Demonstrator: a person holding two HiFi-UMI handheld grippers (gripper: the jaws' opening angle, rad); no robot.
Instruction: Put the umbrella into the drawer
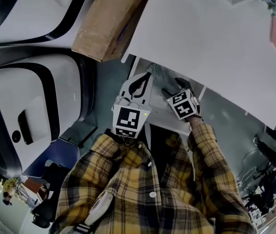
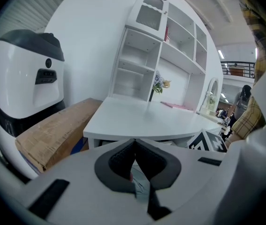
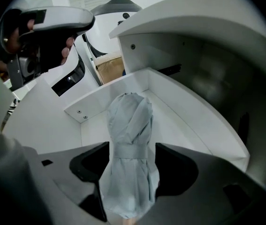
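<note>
The folded pale grey umbrella [image 3: 129,144] stands between the jaws of my right gripper [image 3: 132,165], which is shut on it around its strap. Its tip points into the open white drawer [image 3: 100,108] under the desk. In the head view the umbrella [image 1: 163,76] shows as grey cloth over the drawer [image 1: 169,117], with my right gripper [image 1: 173,89] behind it in a black-gloved hand. My left gripper [image 1: 144,79] hangs just left of it, above the drawer's left side. In its own view the left gripper [image 2: 133,143] is shut, tips touching, nothing held.
A white desk [image 1: 211,48] covers the drawer, with a white shelf unit [image 2: 170,55] at its back. A brown cardboard box [image 1: 108,23] leans at the desk's left. Large white-and-black machines [image 1: 26,111] stand further left. My plaid sleeves fill the lower head view.
</note>
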